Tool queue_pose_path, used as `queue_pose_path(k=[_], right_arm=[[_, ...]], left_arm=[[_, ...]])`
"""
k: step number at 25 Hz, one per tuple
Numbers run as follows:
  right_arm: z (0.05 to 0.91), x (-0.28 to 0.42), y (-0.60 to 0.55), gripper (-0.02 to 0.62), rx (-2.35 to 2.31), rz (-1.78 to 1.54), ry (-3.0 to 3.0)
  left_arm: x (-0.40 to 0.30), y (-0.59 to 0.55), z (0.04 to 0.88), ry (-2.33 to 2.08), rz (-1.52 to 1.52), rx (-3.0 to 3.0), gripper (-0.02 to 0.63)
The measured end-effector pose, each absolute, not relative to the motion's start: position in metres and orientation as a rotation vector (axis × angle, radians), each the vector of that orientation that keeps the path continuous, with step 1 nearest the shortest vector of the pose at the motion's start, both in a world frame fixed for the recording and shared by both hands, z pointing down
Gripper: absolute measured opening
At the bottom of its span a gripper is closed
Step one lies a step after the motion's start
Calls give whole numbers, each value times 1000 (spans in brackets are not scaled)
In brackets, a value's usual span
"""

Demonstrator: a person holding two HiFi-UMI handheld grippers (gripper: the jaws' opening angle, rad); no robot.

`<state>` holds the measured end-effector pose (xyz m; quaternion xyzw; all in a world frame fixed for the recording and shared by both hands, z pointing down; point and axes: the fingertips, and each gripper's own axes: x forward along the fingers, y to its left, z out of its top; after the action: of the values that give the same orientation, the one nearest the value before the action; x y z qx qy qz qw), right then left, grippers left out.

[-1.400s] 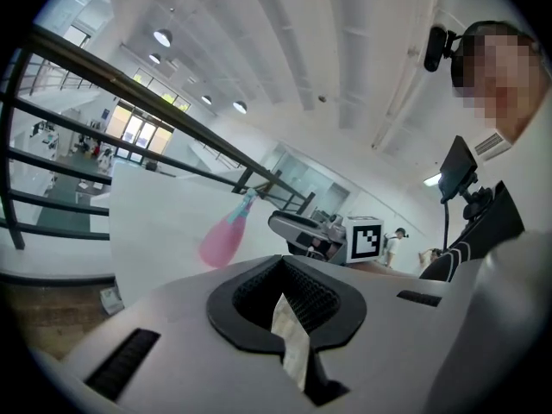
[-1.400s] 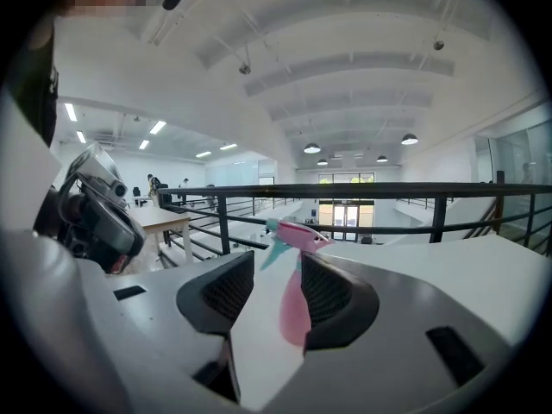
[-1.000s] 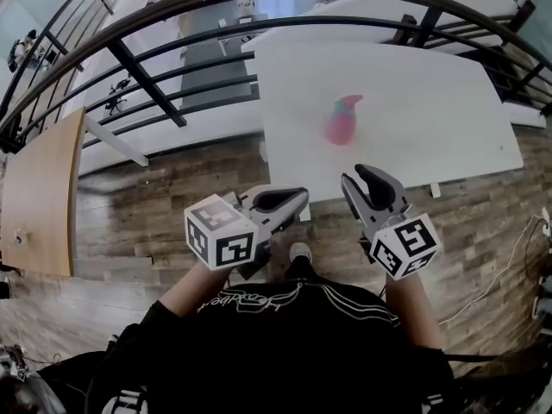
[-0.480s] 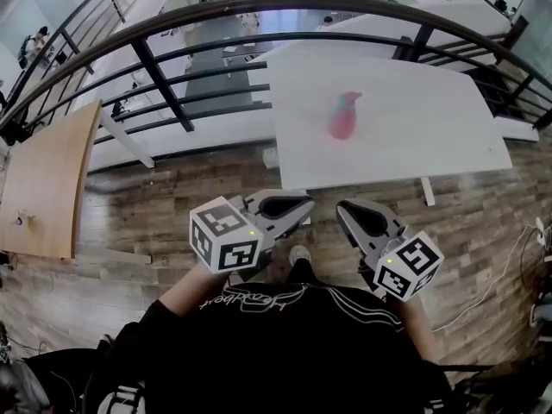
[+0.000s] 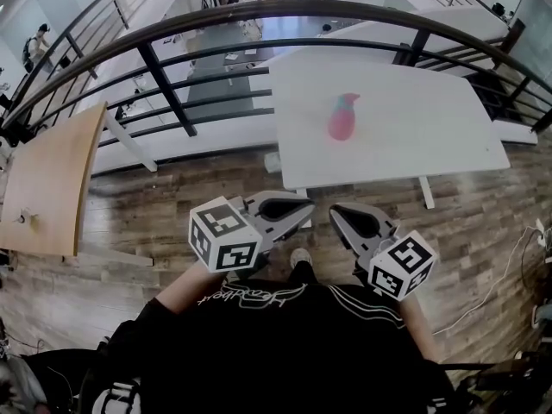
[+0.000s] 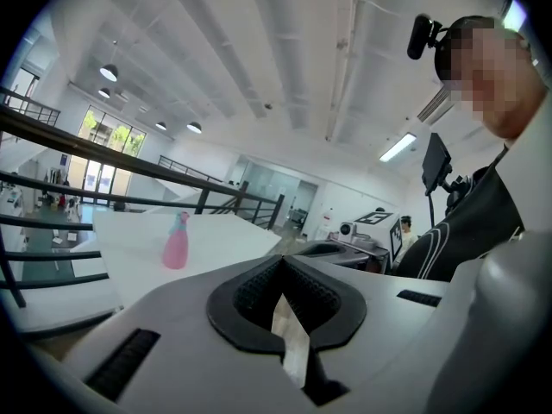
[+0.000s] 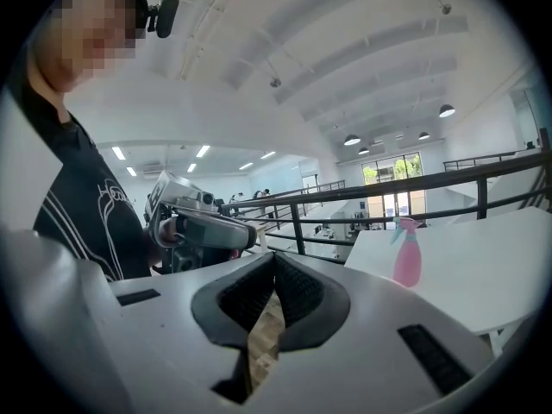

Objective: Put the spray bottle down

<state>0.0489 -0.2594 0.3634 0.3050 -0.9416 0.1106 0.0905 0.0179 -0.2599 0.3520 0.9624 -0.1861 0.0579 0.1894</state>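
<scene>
Both the left gripper (image 5: 306, 207) and right gripper (image 5: 336, 212) are pinched shut on nothing, with the pink spray bottle (image 5: 342, 117) upright on the white table (image 5: 414, 119) well ahead, slightly nearer the right one.

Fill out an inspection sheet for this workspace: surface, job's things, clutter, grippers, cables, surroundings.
Surface: white table, bare apart from one bottle.
Job's things: pink spray bottle with a teal head, upright on the table, nothing touching it.
Clutter: nothing seen on the table besides the bottle.
Grippers: left gripper and right gripper both shut and empty, held close to the person's body, short of the table edge.
Cables: a thin white cable lies on the floor at the right.
Surroundings: wood-plank floor, black railing beyond the table, a wooden tabletop at the left.
</scene>
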Motion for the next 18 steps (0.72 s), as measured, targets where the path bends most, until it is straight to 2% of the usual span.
queue_pose_path(k=[18], right_arm=[[360,53,-278,17,898,311,-2800]], left_arm=[[26,-270,356,-534,185,2696,8]])
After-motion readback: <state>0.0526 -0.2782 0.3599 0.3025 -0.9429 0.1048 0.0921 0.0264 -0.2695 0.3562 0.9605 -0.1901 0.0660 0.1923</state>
